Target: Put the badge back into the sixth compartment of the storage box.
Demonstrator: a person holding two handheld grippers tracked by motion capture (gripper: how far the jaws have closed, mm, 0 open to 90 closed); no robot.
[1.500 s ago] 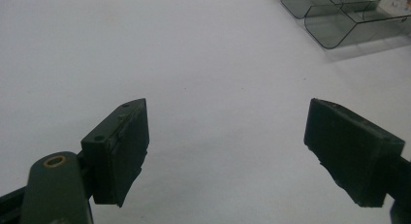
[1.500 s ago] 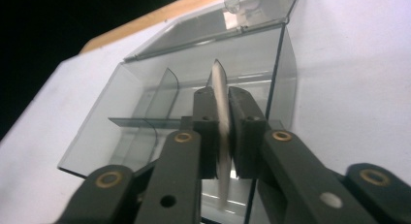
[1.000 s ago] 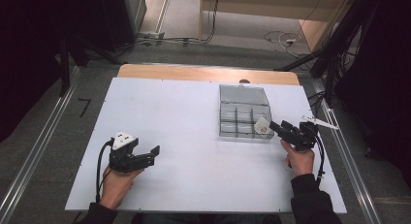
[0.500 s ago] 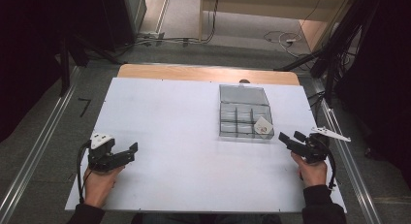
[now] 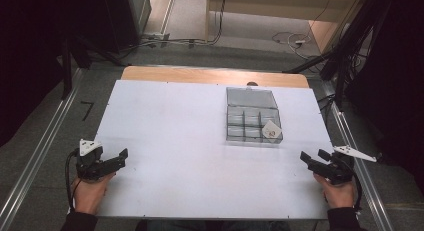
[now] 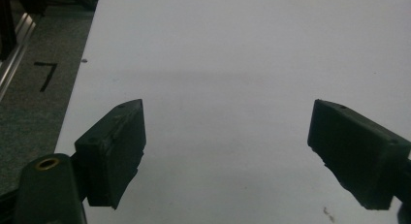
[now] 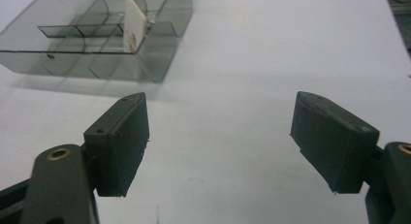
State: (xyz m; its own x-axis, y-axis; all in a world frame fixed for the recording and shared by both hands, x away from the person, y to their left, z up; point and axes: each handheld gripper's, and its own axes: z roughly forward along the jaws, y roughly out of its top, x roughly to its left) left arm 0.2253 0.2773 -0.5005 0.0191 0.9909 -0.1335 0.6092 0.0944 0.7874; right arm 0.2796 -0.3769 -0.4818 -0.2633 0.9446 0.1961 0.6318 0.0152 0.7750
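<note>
The left gripper point(image 5: 114, 160) has its jaws spread wide with nothing between them; in the left gripper view only bare white table point(image 6: 232, 64) lies in the gap and ahead of it. That gripper sits low over the near left corner of the table, jaws aimed toward the middle, the left hand point(image 5: 89, 190) wrapped round its grip and a black cable looping off its outer side. Beyond its outer jaw the table edge drops to a grey floor point(image 6: 34, 112) marked with a black 7 point(image 6: 47, 75).

The right gripper point(image 5: 314, 158) is likewise wide open and holds nothing. It rests near the right edge of the table, jaws pointing inward, the right hand point(image 5: 338, 190) behind it and the grey plate jutting out past the table edge. In the right gripper view, white tabletop lies between the jaws.

Ahead of the right jaws and off toward the left one stands a clear box point(image 7: 87, 40), well apart from them, open on top and split into compartments. A small white card point(image 7: 134, 23) leans tilted in the compartment at the box's corner nearest the right gripper. From the high view the box point(image 5: 252, 116) is far across the table from the left gripper, and the card point(image 5: 272, 130) shows a small reddish mark too fine to read.
</note>
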